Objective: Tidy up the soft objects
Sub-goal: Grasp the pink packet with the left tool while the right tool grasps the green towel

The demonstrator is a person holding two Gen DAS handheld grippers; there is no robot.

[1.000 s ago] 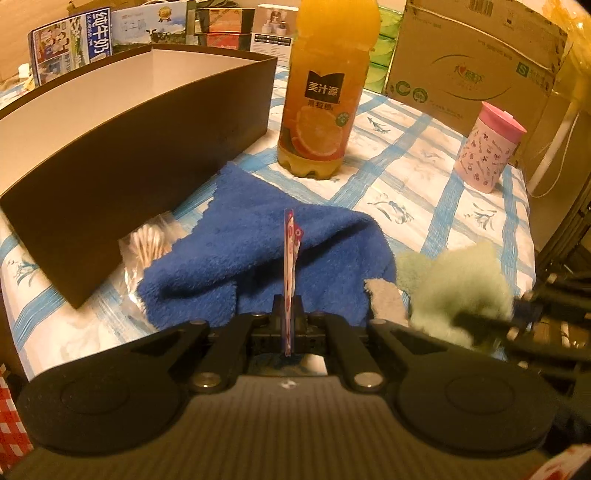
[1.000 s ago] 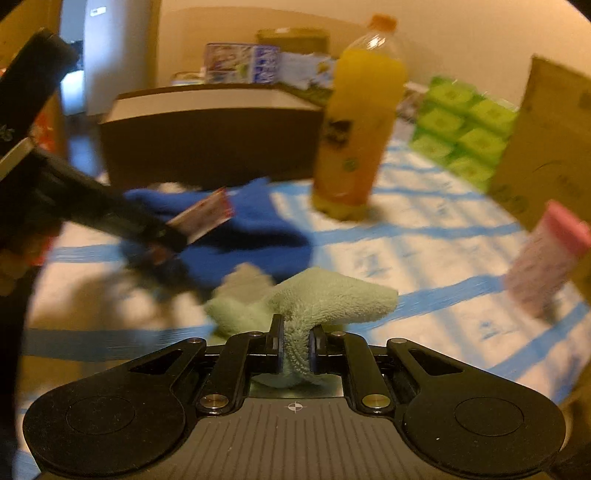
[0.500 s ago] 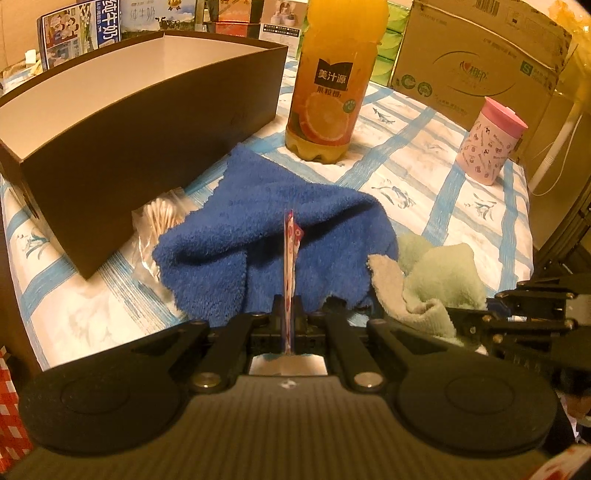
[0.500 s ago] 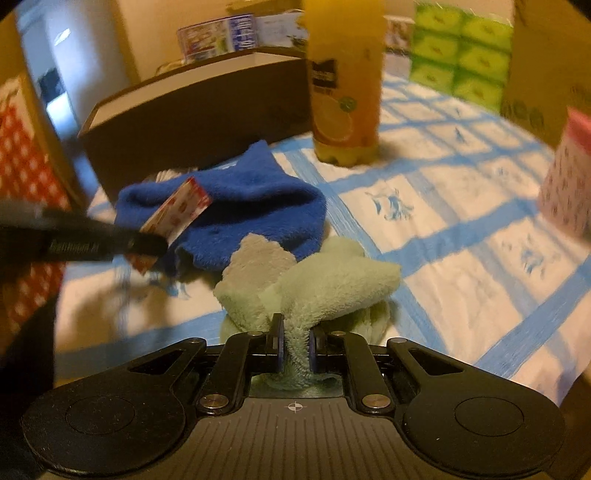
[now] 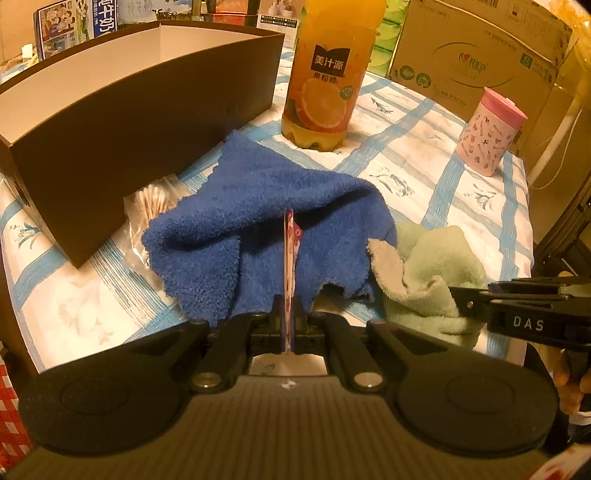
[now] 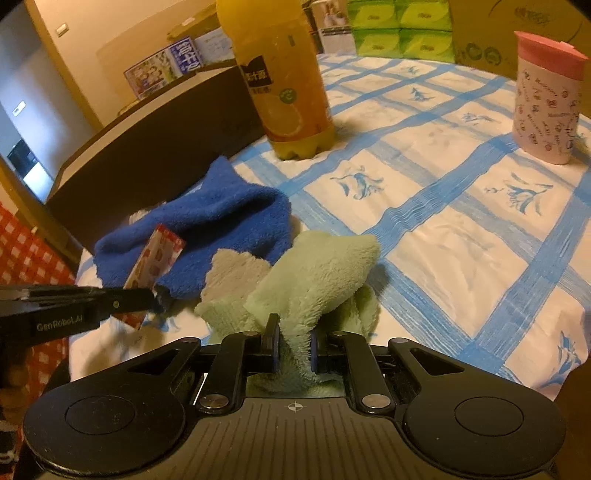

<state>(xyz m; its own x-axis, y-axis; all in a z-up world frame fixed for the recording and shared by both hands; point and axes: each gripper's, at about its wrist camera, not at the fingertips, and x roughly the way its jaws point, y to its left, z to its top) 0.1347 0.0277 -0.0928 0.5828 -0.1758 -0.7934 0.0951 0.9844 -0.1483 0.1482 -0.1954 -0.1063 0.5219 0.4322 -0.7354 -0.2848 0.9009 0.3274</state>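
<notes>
Two close, low views across blue towel (image 5: 266, 206)

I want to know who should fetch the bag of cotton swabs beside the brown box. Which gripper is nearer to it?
Left. The left gripper, shut on a thin patterned packet, sits just across the blue towel from the clear bag of cotton swabs; the right gripper, shut on the green cloth, is farther off.

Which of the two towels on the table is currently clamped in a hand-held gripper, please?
The green towel: the right hand-held gripper pinches its fold, while the blue towel lies free.

Blue-checked tablecloth (image 6: 443, 229); beige wall (image 6: 122, 33); warm dim light
</notes>
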